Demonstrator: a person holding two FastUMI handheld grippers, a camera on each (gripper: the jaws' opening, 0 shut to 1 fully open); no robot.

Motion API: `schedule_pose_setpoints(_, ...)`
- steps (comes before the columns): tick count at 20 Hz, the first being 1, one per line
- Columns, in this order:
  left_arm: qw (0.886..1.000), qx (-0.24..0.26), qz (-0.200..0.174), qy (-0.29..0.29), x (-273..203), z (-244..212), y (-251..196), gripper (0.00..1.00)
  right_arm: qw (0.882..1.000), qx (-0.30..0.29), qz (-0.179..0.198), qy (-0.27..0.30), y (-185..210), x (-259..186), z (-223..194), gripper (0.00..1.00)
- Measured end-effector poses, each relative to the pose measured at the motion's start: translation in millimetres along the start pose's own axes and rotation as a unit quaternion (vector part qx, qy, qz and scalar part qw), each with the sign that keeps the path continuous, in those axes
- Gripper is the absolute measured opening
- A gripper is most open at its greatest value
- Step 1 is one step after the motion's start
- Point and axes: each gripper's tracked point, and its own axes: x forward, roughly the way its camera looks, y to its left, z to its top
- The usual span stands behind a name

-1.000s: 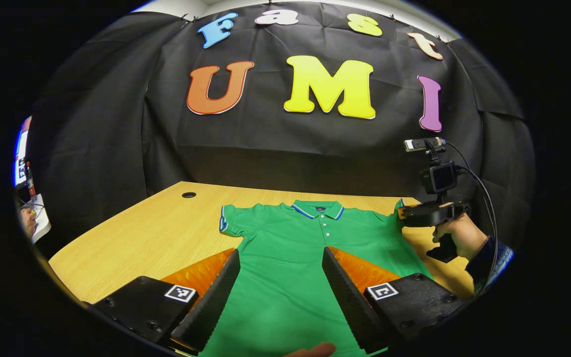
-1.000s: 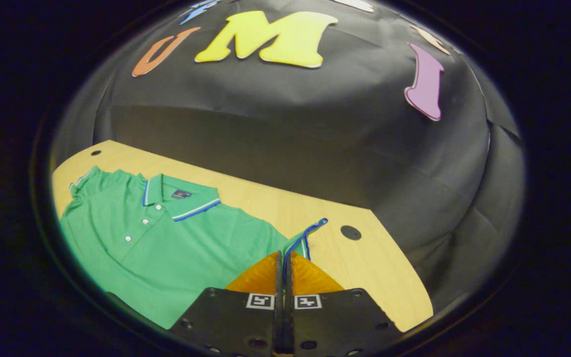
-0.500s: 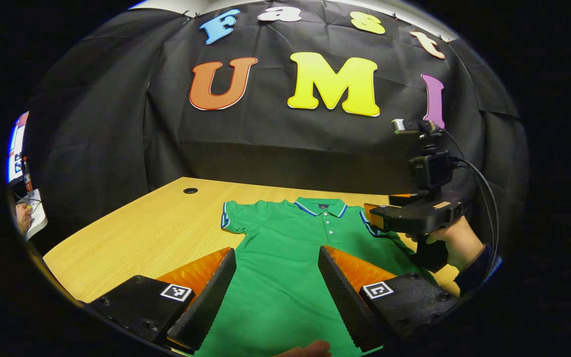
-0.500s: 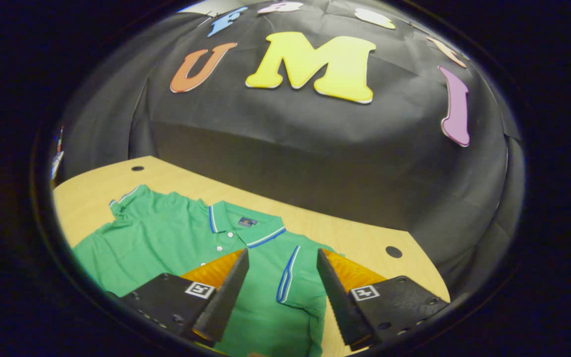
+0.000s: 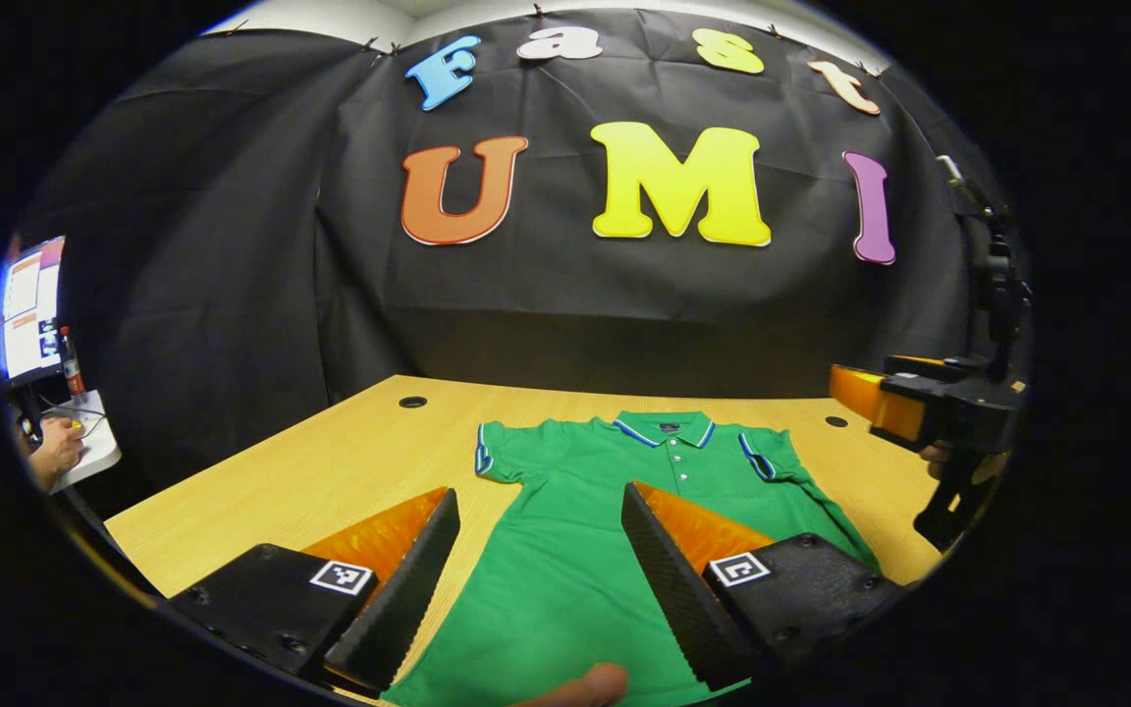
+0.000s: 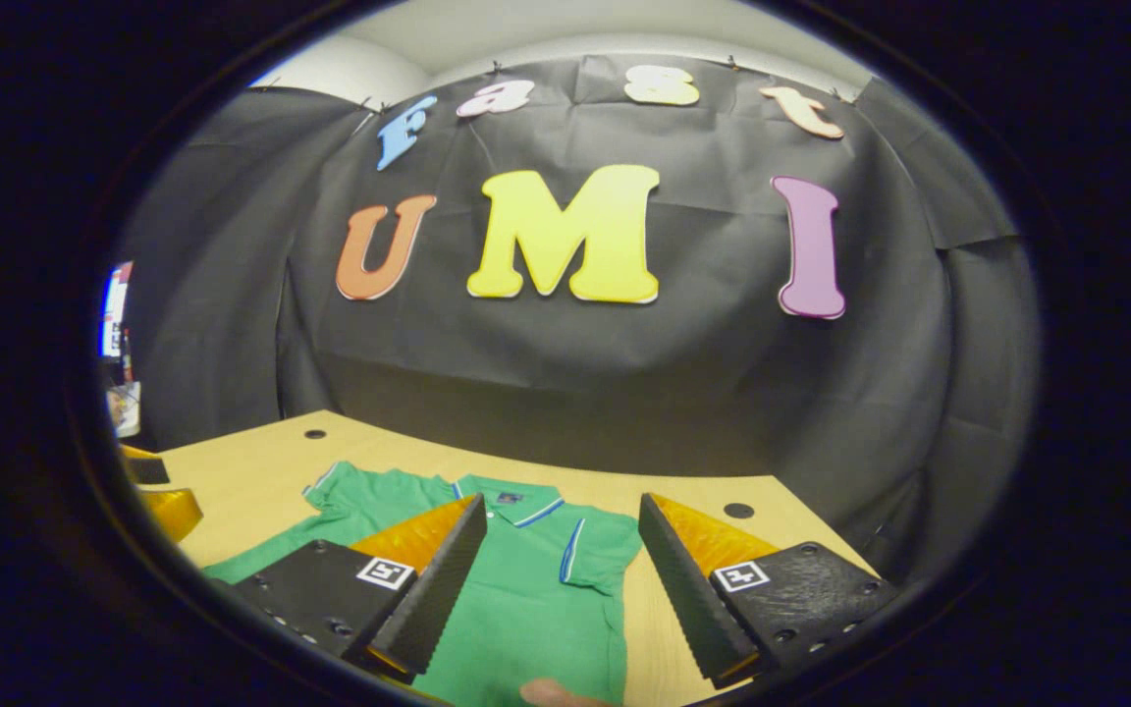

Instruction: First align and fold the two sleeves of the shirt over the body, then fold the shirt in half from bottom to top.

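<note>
The green short-sleeved polo shirt [image 5: 615,511] with blue-striped collar lies flat on the light wooden table [image 5: 330,471], its long axis running straight ahead from the left gripper [image 5: 536,579], hem nearest the jaws and collar farthest. The left gripper's jaws stand wide apart, holding nothing, above the lower body of the shirt. The spread left sleeve [image 5: 499,459] lies ahead and to the left of these jaws, nearer to them than to the other gripper, so it looks like the next thing to take. The right sleeve [image 6: 590,550] lies folded over the body, ahead between the jaws of the right gripper [image 6: 561,589], which are also wide apart and empty. Nothing on the table blocks the way; a cable hole [image 5: 412,402] sits beyond the left sleeve.
</note>
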Motion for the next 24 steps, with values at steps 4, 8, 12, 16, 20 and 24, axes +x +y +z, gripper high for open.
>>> schedule_pose_setpoints(4, 1.0, -0.016, 0.019, -0.01, -1.0, 31.4, 14.2, 1.0, 1.0, 0.005, 0.007, -0.008, -12.8, -68.7, -0.9, 0.95)
schedule_pose_setpoints(8, 0.999, -0.028, 0.022, 0.003, 19.3, 62.0, 22.0, 1.0, 0.999, 0.008, 0.022, -0.023, -16.5, -123.2, -5.9, 0.95)
schedule_pose_setpoints(12, 0.999, -0.025, 0.029, 0.002, 67.7, 75.0, 34.4, 1.0, 0.999, 0.028, 0.023, -0.029, -28.6, -139.1, -4.2, 0.95)
schedule_pose_setpoints(16, 0.999, -0.015, 0.044, 0.025, 132.6, 54.7, 55.3, 1.0, 0.998, 0.035, 0.024, -0.041, -44.6, -141.9, -3.3, 0.95)
schedule_pose_setpoints(20, 0.999, -0.019, 0.05, 0.011, 185.0, 44.2, 60.6, 1.0, 0.997, 0.067, 0.015, -0.03, -60.4, -133.8, -11.9, 0.95)
schedule_pose_setpoints(24, 0.998, -0.031, 0.042, 0.037, 225.3, 16.1, 59.2, 1.0, 0.998, 0.062, 0.003, -0.031, -73.5, -127.1, -16.5, 0.95)
